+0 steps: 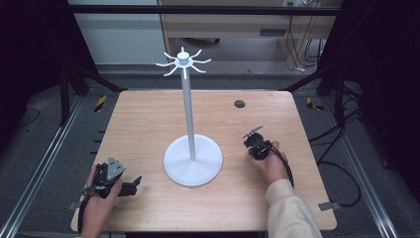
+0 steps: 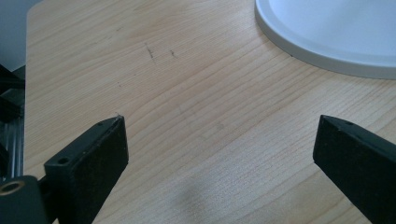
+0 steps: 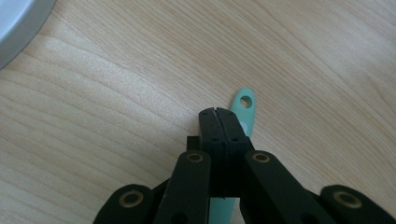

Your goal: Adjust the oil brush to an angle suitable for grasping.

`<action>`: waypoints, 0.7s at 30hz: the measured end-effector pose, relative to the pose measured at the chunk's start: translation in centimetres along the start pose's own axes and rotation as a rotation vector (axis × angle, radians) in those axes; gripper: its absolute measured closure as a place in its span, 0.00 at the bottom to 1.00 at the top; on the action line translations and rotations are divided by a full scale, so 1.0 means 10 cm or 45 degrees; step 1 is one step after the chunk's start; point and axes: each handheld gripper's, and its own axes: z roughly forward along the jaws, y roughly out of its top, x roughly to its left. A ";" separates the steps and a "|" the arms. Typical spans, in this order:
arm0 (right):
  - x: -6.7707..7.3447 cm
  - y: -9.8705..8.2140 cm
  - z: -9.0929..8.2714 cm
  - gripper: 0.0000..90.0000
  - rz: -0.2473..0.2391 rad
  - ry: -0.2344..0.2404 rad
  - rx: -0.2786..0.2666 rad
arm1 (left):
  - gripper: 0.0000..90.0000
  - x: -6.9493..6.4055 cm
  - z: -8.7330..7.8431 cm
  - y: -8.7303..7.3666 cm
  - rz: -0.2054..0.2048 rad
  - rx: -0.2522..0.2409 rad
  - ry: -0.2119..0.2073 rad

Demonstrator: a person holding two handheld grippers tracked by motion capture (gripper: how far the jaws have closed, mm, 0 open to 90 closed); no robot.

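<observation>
Left gripper fingers apart; right gripper fingers together, perhaps clamping unlabelled green handle.

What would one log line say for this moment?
left gripper: open, empty | right gripper: shut on mint-green handle with hole | white hook stand: mid-table

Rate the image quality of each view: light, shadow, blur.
High view: the table is evenly lit, the surroundings dark, and the stand casts only a faint shadow. Left gripper view: sharp wood grain, a soft shadow between the open left gripper jaws, the base bright. Right gripper view: the near linkage is slightly soft, and the green handle past the right gripper is clear.
</observation>
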 end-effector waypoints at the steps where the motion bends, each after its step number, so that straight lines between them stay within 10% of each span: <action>1: -0.01 0.00 -0.01 1.00 0.000 -0.001 -0.005 | 0.03 0.00 0.00 0.00 0.000 -0.001 0.000; 10: -0.12 -0.16 -0.33 0.98 0.180 0.060 -0.034 | 0.03 0.00 -0.01 0.00 0.001 -0.004 0.002; 21: -0.16 -0.30 -0.48 0.85 0.234 0.089 0.054 | 0.03 0.00 -0.01 0.00 0.001 -0.002 0.000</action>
